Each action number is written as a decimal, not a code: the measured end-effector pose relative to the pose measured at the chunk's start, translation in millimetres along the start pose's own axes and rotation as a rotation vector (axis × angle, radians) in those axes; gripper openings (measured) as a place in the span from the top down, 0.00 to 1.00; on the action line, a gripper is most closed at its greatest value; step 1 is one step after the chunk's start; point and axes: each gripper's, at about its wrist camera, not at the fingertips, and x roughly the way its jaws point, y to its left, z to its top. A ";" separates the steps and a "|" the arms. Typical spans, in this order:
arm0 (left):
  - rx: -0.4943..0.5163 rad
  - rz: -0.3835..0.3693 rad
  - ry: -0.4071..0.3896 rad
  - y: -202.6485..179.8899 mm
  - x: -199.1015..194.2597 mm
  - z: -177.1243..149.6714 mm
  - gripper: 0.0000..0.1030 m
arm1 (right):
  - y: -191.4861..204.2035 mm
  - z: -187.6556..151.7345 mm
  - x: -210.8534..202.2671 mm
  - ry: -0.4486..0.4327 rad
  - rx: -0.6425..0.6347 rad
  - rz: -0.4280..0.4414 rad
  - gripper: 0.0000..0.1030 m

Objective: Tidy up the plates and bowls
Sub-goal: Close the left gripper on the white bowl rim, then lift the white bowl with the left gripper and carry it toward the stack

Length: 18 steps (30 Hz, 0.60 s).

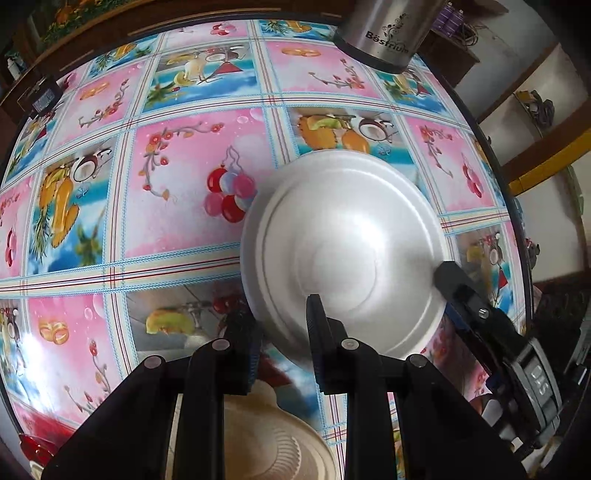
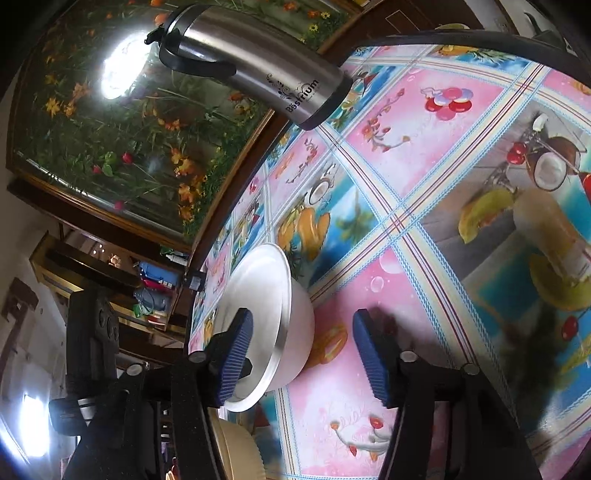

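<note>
The white bowl [image 1: 343, 254] is seen upright on the bench [image 1: 177, 221]. Its near rim is pinched by the left gripper [image 1: 284, 325], fingers narrow. The right gripper [image 2: 303, 354] is half open across its other rim, nothing held.

The bowl [image 1: 347, 254] sits on the worktop [image 1: 177, 214], with the flask [image 1: 384, 33] standing behind it at the far edge and a ribbed plate [image 1: 273, 439] just before it
</note>
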 end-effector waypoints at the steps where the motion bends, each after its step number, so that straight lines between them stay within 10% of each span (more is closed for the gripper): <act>1: 0.004 0.000 0.000 -0.6 -0.2 -0.8 0.80 | -0.4 0.0 1.6 0.011 0.008 0.005 0.55; 7: 0.010 -0.010 -0.001 -3.8 2.1 -3.6 0.81 | -1.9 -1.3 6.8 0.025 0.010 -0.001 0.93; 18: 0.030 -0.040 -0.166 -2.9 -47.5 -31.8 0.85 | 29.8 -15.6 -27.1 -0.085 -0.113 0.073 0.94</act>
